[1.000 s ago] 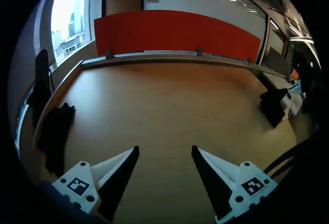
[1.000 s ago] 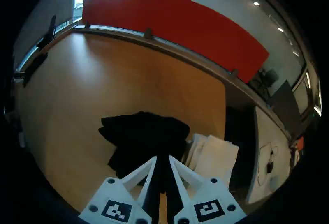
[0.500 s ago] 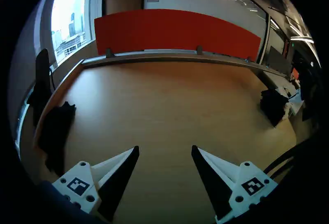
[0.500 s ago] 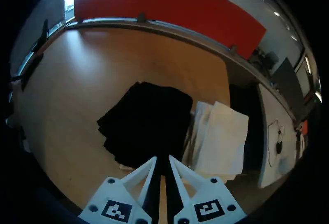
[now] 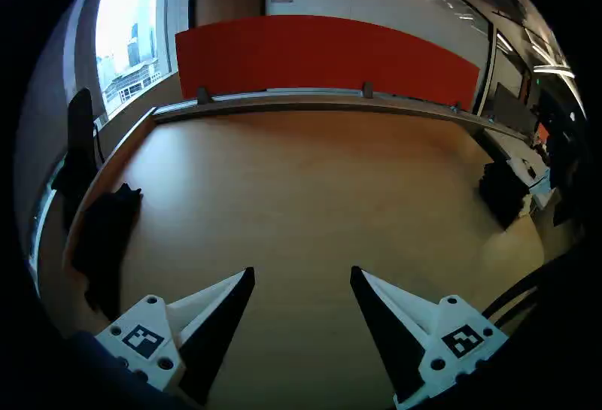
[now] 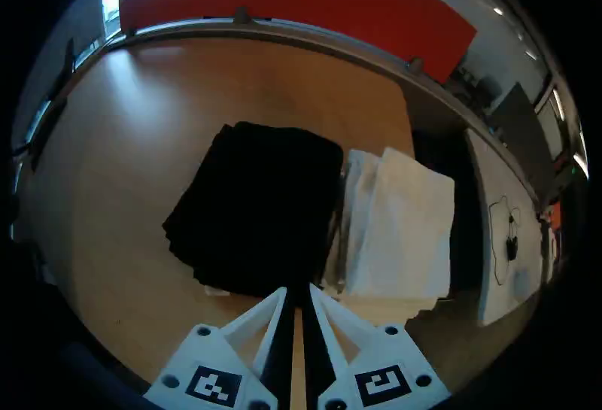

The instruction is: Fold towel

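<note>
Tools, two. Right tool [image 6: 297,297]: fingers drawn nearly together with a thin slit between, tips at the near hem of black towel [image 6: 256,207]; whether they nip cloth cannot be told. Left tool [image 5: 301,274]: spread wide, empty, above bare counter [image 5: 301,184]. Black towel: centre of right gripper view, lying flat as a folded slab, its right side touching a stack of white towels [image 6: 402,229]. Handling, judged: light, soft, limp; sags from any single hold; not fragile. Best hold, judged: corner or hem, pinching all layers, one tool per corner.
</note>
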